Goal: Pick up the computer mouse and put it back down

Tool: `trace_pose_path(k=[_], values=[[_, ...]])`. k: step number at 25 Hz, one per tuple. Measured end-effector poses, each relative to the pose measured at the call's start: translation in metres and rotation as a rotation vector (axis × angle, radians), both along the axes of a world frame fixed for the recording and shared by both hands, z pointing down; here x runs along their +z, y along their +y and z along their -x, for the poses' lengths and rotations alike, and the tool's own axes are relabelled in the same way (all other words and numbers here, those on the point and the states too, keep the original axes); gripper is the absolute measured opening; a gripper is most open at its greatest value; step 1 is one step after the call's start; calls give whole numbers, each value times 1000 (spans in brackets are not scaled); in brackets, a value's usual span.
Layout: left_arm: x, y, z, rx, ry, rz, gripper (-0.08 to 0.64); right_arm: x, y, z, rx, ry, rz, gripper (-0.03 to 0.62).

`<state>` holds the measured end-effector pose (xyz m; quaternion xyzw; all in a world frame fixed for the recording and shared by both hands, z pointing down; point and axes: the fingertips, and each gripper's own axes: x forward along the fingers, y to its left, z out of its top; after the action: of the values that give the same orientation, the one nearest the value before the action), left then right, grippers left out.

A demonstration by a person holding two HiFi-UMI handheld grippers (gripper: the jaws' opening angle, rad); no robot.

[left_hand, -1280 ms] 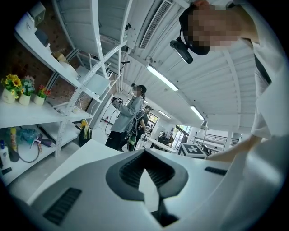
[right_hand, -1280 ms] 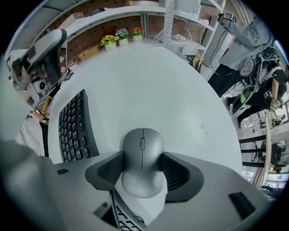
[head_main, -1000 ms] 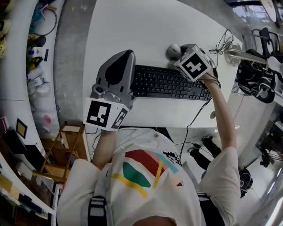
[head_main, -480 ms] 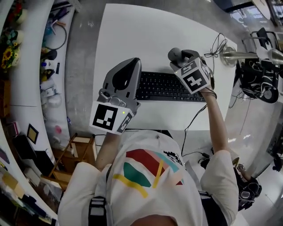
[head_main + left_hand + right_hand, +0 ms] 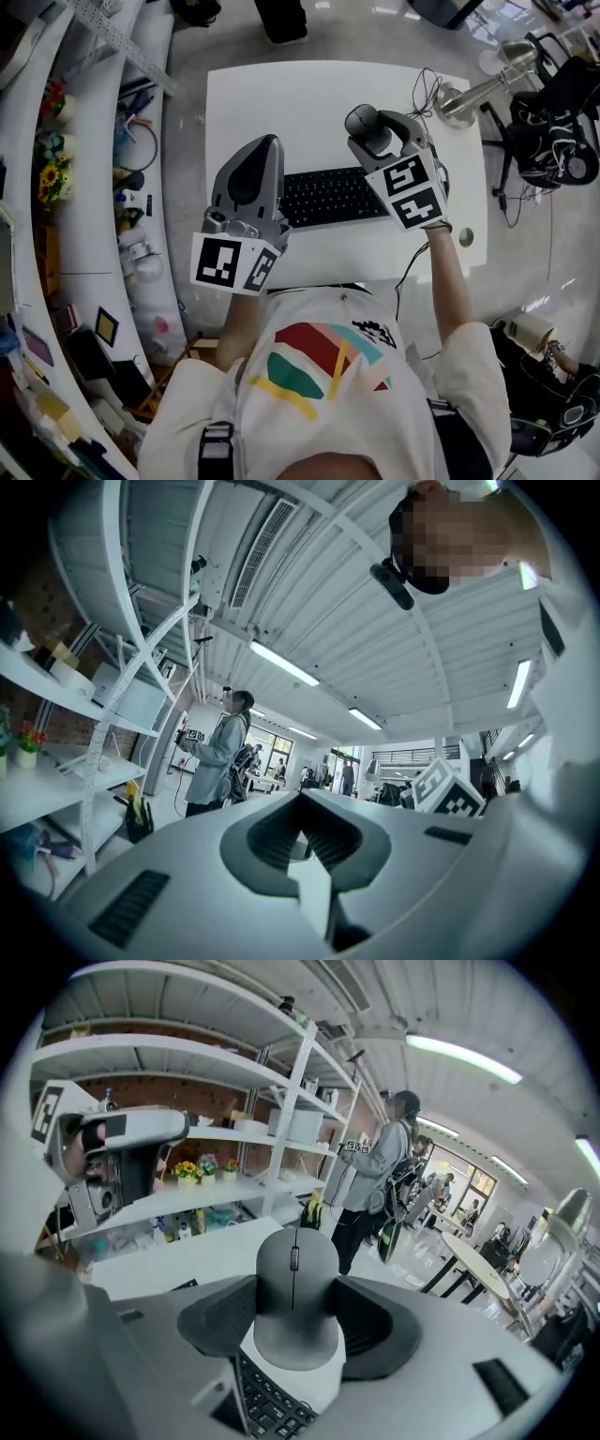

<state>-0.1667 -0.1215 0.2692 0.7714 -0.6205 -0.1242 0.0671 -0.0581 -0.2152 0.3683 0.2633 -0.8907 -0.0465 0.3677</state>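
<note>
The grey computer mouse (image 5: 295, 1283) sits between the dark pads of my right gripper (image 5: 296, 1321), which is shut on its sides. In the head view the mouse (image 5: 360, 119) hangs in the right gripper (image 5: 367, 131) above the white desk (image 5: 281, 103), beyond the black keyboard (image 5: 328, 195). My left gripper (image 5: 251, 169) hovers over the desk's left part, at the keyboard's left end. Its jaws (image 5: 302, 841) stand together with nothing between them.
A desk lamp (image 5: 469, 94) and loose cables stand at the desk's back right corner. A black office chair (image 5: 553, 122) is to the right. Curved white shelves (image 5: 84, 187) with small items run along the left. A person (image 5: 380, 1176) stands farther off.
Both grippers have risen well above the desk. The right one has lifted the mouse off the desk and tilted more downward. The left one stays shut and holds nothing.
</note>
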Motion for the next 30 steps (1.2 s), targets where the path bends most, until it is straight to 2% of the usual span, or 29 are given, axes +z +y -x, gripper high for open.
trace_pose_path(k=[4,9,12,17,25,30], values=[[-22,6,-26,38,-37,-48,44,-44,23,-16,46,-181,-28,275],[-40,12,-65,83,-92,-78,44,-92,53,-49,119,-325,-127,275],[-47,16,-87,105,-144,-94,44,-113,73,-71,152,-444,-141,275],[-58,24,-108,128,-168,-120,44,-131,101,-107,228,-636,-148,275],[-60,38,-141,167,-181,-130,44,-145,141,-121,147,-734,-192,275],[-60,46,-154,171,-198,-139,44,-131,153,-129,189,-670,-84,275]])
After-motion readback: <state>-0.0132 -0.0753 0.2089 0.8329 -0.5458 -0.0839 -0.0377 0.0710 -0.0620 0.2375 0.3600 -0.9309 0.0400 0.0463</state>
